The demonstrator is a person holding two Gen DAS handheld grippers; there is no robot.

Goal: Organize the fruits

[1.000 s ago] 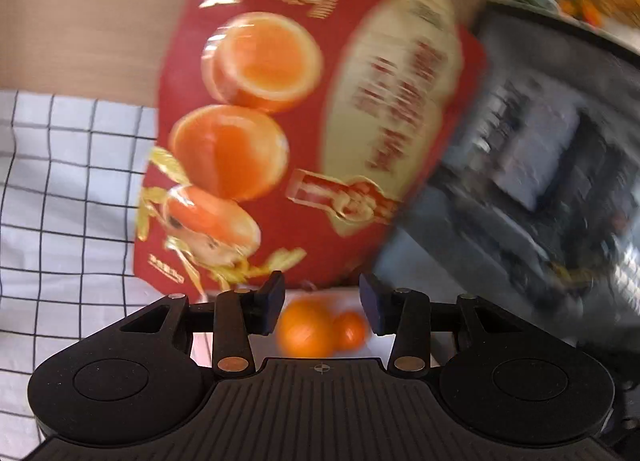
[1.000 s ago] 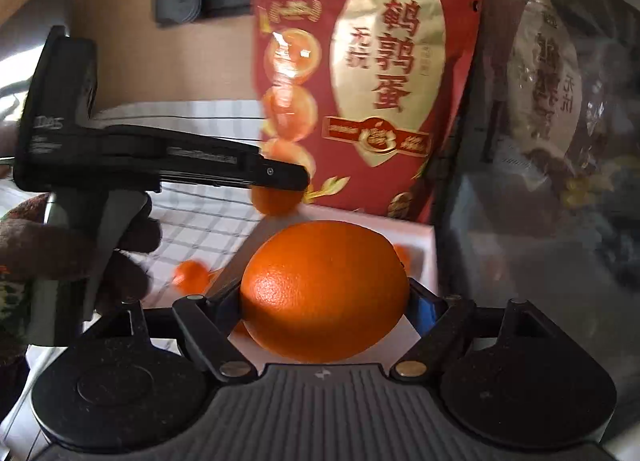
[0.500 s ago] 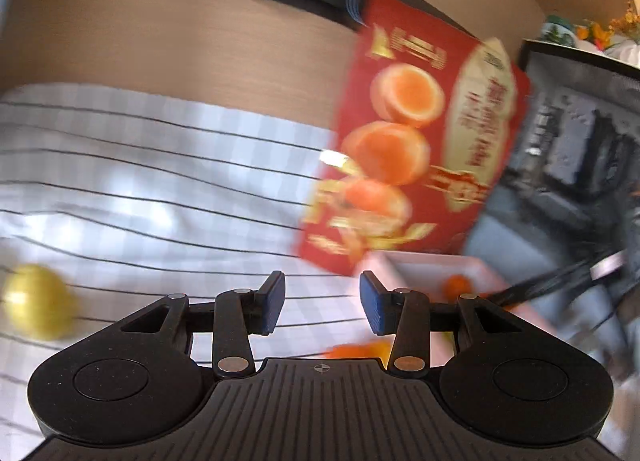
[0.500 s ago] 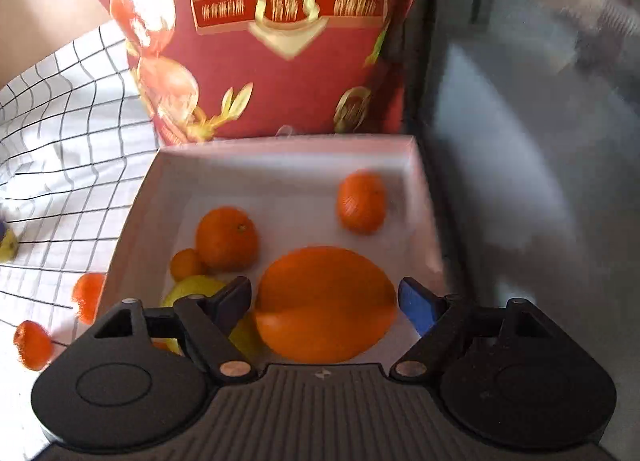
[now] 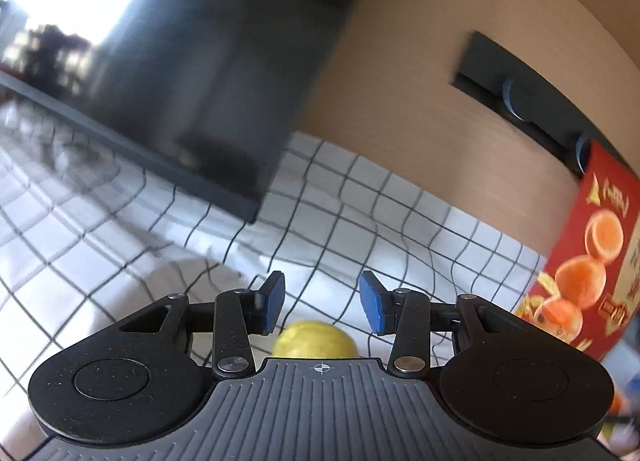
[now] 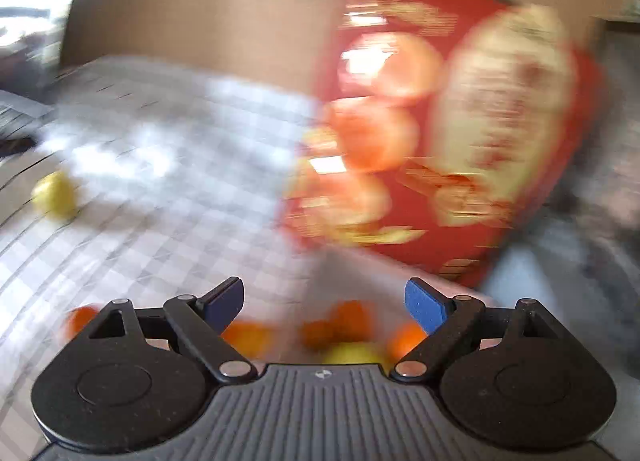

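Note:
My left gripper (image 5: 320, 303) is open and empty, just above a yellow fruit (image 5: 316, 343) that lies on the checked cloth (image 5: 120, 261) below and between its fingers. My right gripper (image 6: 324, 303) is open and empty, its view blurred by motion. Below it I see several oranges (image 6: 344, 321) and a yellow fruit (image 6: 352, 353); the white box that holds them is mostly hidden. Another yellow fruit (image 6: 54, 193) lies on the cloth far left, and a small orange (image 6: 78, 319) lies by the left finger.
A red snack bag (image 6: 460, 141) stands behind the box; it also shows in the left wrist view (image 5: 600, 261). A dark appliance (image 5: 180, 61) stands on the cloth at the left. A wooden wall (image 5: 440, 101) with a dark rail runs behind.
My right gripper has opened and let go of the large orange, then tilted up and left. My left gripper has swung left from the box to the yellow fruit on the cloth.

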